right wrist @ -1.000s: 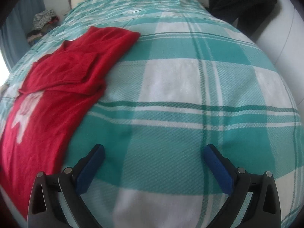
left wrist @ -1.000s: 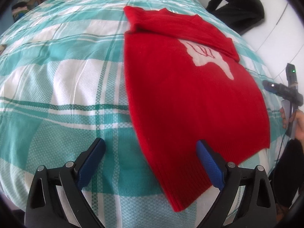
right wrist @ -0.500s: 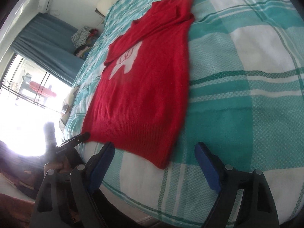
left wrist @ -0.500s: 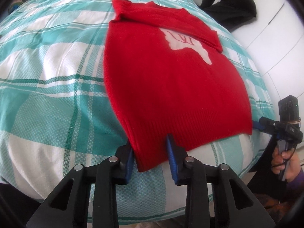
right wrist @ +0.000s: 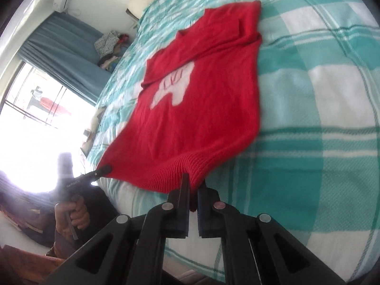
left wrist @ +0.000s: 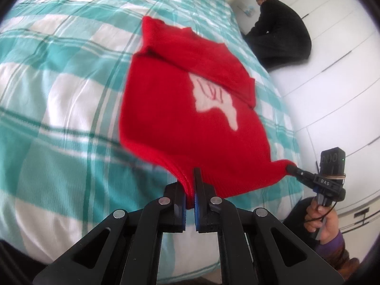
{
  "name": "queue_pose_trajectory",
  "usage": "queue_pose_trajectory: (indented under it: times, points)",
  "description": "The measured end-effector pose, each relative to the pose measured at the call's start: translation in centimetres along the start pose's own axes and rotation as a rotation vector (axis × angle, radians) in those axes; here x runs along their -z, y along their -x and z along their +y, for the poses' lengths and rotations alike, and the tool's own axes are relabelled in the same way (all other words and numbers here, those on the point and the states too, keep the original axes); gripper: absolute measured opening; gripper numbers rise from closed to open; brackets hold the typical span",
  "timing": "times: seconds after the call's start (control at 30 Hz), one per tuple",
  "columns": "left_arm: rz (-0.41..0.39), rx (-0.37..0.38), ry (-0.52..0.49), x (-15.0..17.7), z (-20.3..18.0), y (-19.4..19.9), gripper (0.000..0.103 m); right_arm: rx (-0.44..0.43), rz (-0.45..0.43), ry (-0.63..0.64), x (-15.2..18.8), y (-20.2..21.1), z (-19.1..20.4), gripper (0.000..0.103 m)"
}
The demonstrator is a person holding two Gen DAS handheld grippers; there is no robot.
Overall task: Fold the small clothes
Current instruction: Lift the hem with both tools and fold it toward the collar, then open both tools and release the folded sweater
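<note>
The right gripper (right wrist: 193,185) pinches the ribbed hem of a red sweater (right wrist: 201,109), its jaws having just closed on the knit. The sweater lies on a teal-and-white checked bedspread (right wrist: 308,109), with a white patch on its chest. At the sweater's other hem corner, the left gripper (right wrist: 105,168) also clamps the fabric, held by a hand (right wrist: 71,213). Beyond the sweater hangs a blue curtain (right wrist: 68,45).
</note>
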State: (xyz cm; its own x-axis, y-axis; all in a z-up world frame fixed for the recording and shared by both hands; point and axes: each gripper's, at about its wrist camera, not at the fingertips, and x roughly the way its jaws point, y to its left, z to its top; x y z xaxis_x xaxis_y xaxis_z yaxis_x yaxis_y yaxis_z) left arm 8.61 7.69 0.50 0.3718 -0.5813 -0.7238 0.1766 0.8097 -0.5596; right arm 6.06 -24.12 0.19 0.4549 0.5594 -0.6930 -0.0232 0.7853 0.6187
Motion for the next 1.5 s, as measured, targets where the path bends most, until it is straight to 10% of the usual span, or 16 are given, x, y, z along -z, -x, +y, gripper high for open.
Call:
queue_pose_trajectory:
  times: [0.37,0.7,0.8,0.93,1.07,1.33,1.5]
  points:
    - [-0.138,-0.082,0.041,-20.7,0.7,-8.9,0.003,0.159,-0.204,0.047,-18.9,-5.1,-0.9,0.005]
    - [-0.134,-0.144,0.098,-28.0,3.8,-16.3,0.005,0.180,-0.218,-0.049,-28.9,-12.4,-6.2,0.005]
    - [-0.137,-0.142,0.122,-29.1,4.6,-17.0,0.017,0.120,-0.234,-0.079,-29.8,-13.5,-7.3,0.007]
    - [-0.174,-0.181,0.130,-29.8,5.1,-16.3,0.074,0.101,-0.257,-0.080,-30.1,-13.0,-7.1,0.026]
    - [-0.220,-0.231,0.092,-29.5,5.2,-14.3,0.077,0.149,-0.303,-0.045,-30.1,-10.8,-6.5,0.053]
    - [-0.095,-0.399,-0.203,-22.5,3.3,-15.3,0.079,0.088,-0.124,0.174,-25.6,-9.5,-2.1,0.053]
    - [-0.076,-0.446,-0.115,-20.1,6.5,-14.1,0.082,0.282,0.080,0.257,-19.0,-11.3,-4.4,0.045]
